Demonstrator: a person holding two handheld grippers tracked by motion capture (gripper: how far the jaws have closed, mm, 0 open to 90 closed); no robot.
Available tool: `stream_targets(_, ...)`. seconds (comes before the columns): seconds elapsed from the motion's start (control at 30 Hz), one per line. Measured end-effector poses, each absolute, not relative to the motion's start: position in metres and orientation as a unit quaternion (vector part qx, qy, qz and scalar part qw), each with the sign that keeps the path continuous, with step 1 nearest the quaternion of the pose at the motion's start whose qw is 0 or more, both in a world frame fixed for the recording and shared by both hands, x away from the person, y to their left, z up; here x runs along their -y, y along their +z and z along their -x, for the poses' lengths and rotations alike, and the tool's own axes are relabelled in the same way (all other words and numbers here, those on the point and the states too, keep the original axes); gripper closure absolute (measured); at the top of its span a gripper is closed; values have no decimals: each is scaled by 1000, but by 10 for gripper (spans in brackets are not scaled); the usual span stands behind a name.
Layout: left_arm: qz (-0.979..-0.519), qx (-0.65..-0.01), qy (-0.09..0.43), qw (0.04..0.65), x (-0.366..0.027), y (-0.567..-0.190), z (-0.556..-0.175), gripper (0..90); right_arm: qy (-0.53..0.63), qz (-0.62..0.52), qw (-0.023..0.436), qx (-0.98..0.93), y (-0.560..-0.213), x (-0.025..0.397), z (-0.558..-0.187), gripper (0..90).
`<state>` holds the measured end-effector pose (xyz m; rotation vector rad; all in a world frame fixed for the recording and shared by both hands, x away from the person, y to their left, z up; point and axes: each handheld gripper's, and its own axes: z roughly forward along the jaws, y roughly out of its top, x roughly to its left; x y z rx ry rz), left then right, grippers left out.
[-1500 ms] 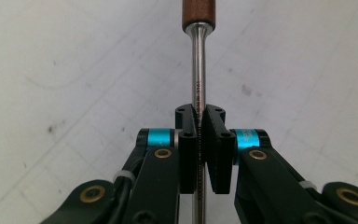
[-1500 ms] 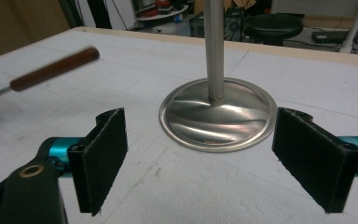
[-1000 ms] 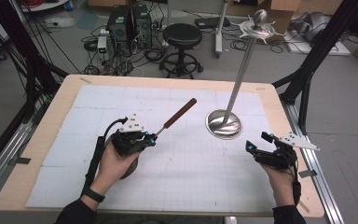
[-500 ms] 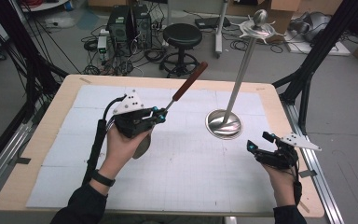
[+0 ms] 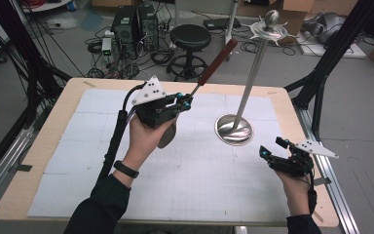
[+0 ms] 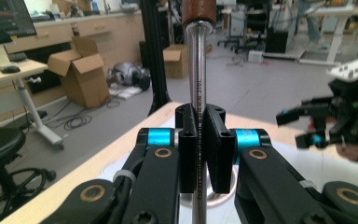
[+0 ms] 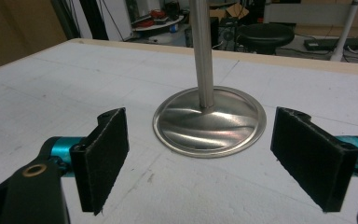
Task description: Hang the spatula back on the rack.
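- Since the earlier frames, the left gripper (image 5: 184, 101) had lifted the ladle (image 5: 209, 68) clear of the mat (image 5: 97, 146) and carried it up toward 1 o'clock; the right gripper (image 5: 268, 155) had barely shifted.
- Nearest, at about 4 o'clock on the table (image 5: 48, 141), the right gripper hovered low with its jaws spread wide and holding nothing; in the right gripper view its pads (image 7: 103, 154) framed the stand (image 7: 209, 122) base from a short way off.
- Around the centre, the left gripper's jaws were clamped tight on the ladle's steel shaft (image 6: 196, 93), below the wooden grip (image 6: 198, 11); the bowl (image 5: 168, 136) hung beneath the hand, off the mat.
- Beyond, toward 2 o'clock, the stand's pole (image 5: 251, 83) rose to a spiked hook ring (image 5: 269, 30), with nothing visibly hanging on it.
- Judged step: transport, with the ladle held in the air and tilted handle-up toward the stand, apparently to hang it.
- Next move would call for raising the handle end to ring height and lining it up with one hook; whether the handle had a hanging hole could not be told.
- Meanwhile, the free gripper could close on the pole or base to steady the stand, which might tip if nudged.
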<state>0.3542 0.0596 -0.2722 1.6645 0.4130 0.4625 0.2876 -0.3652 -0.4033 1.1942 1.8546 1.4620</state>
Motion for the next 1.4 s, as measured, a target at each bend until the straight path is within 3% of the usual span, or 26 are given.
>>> stream_targets(0.47,-721,-160,206,642,-34,-261,-369,845,537,-439,243,-678,-403,366,-287,185)
stream_targets(1.4,-725,-170,199,636,-7,-273,-392,844,537,-441,243,-677,-404,368,-288,186)
